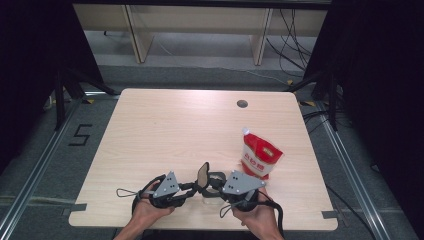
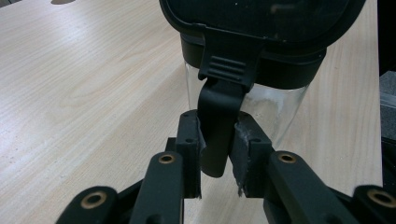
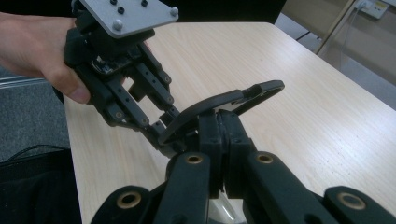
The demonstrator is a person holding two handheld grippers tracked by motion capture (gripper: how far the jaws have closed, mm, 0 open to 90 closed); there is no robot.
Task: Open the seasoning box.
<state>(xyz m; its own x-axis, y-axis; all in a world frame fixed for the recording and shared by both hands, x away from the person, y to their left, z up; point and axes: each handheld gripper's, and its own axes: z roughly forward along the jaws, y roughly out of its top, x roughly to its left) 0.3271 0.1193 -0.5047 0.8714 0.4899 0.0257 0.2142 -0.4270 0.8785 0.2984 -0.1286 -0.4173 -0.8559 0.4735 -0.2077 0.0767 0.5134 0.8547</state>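
A clear glass jar (image 2: pixel 280 109) with a black collar stands near the table's front edge (image 1: pixel 212 194). Its black hinged lid (image 1: pixel 203 174) is tilted up. In the left gripper view a black latch tab (image 2: pixel 223 100) hangs from the lid (image 2: pixel 261 18). My left gripper (image 2: pixel 215 137) is shut on this tab, pads pressing both sides. In the right gripper view my right gripper (image 3: pixel 219 119) is shut on the edge of the lid (image 3: pixel 233 99). The left gripper (image 3: pixel 161 133) reaches the lid's other end. In the high view the left gripper (image 1: pixel 192 189) and right gripper (image 1: pixel 219 189) flank the jar.
A red and white pouch (image 1: pixel 260 156) lies just right of and behind the jar. The light wooden table (image 1: pixel 170 125) has a cable hole (image 1: pixel 242 104) near its far edge. Both of the person's hands (image 1: pixel 150 210) rest at the front edge.
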